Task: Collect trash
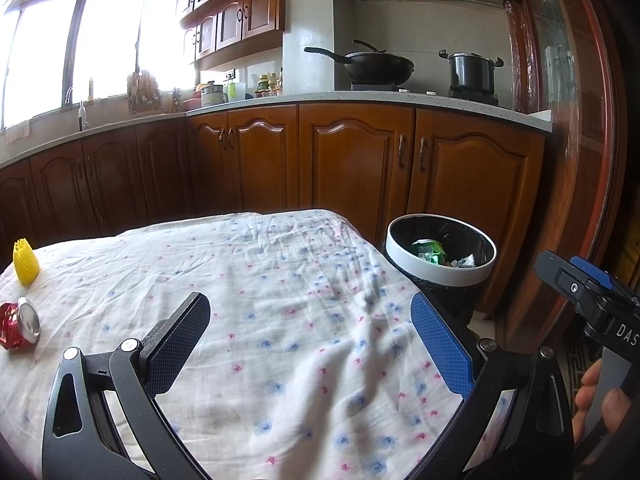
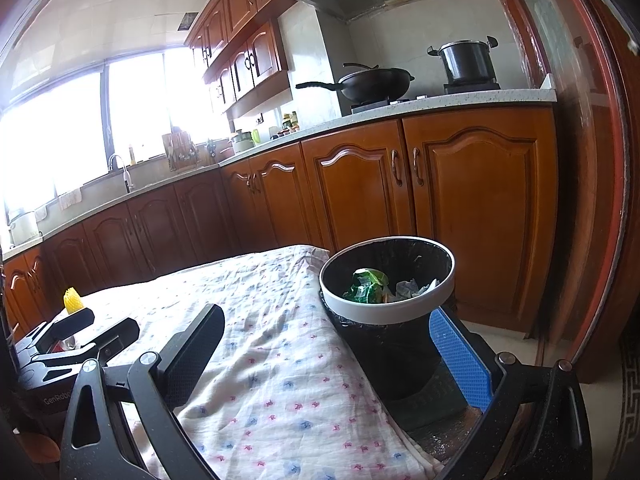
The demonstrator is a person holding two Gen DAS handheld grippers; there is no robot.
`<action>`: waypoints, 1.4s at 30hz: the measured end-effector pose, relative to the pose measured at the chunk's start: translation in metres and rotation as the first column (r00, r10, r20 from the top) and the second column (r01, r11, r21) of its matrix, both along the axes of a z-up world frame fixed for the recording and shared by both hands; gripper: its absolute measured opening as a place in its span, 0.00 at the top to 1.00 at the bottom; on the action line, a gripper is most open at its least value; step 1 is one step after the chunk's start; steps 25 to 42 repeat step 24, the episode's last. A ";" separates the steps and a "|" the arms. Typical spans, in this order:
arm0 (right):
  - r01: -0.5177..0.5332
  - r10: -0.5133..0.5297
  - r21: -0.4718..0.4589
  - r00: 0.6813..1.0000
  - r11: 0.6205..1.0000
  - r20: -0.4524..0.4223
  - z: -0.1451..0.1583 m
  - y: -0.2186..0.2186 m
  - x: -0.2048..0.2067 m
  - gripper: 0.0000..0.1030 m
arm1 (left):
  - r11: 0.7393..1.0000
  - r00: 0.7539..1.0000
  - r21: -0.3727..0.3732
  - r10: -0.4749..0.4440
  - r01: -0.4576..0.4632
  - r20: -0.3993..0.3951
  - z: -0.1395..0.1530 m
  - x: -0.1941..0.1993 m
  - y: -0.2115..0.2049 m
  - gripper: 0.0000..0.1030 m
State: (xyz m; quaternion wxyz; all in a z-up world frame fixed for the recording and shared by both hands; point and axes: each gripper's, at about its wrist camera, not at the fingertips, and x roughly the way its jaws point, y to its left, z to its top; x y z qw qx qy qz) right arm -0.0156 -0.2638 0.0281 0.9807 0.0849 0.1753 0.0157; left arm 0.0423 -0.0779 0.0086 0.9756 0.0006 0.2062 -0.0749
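The left gripper point(image 1: 310, 340) hangs over the near part of a table draped in a floral cloth point(image 1: 280, 280), its fingers spread wide with nothing between them, while a crushed red can point(image 1: 18, 326) lies on its side at the cloth's left edge and a yellow foam fruit net point(image 1: 26, 262) stands just beyond it. The right gripper point(image 2: 328, 354), likewise spread and empty, hovers at the table's right edge near the white-rimmed trash bin point(image 2: 386, 308), which stands on the floor touching the cloth and holds a green wrapper point(image 2: 366, 286) and crumpled paper point(image 2: 412, 288)
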 end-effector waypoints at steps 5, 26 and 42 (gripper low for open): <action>-0.001 0.001 0.005 1.000 1.000 -0.006 -0.001 -0.002 0.002 0.00 | 1.000 1.000 0.000 -0.003 0.003 -0.003 -0.001 0.002 0.000 0.00; -0.005 0.006 0.023 0.999 1.000 -0.045 -0.009 0.000 0.015 0.00 | 1.000 0.999 -0.018 -0.010 0.010 -0.032 -0.007 0.015 0.006 0.00; -0.005 0.006 0.023 0.999 1.000 -0.045 -0.009 0.000 0.015 0.00 | 1.000 0.999 -0.018 -0.010 0.010 -0.032 -0.007 0.015 0.006 0.00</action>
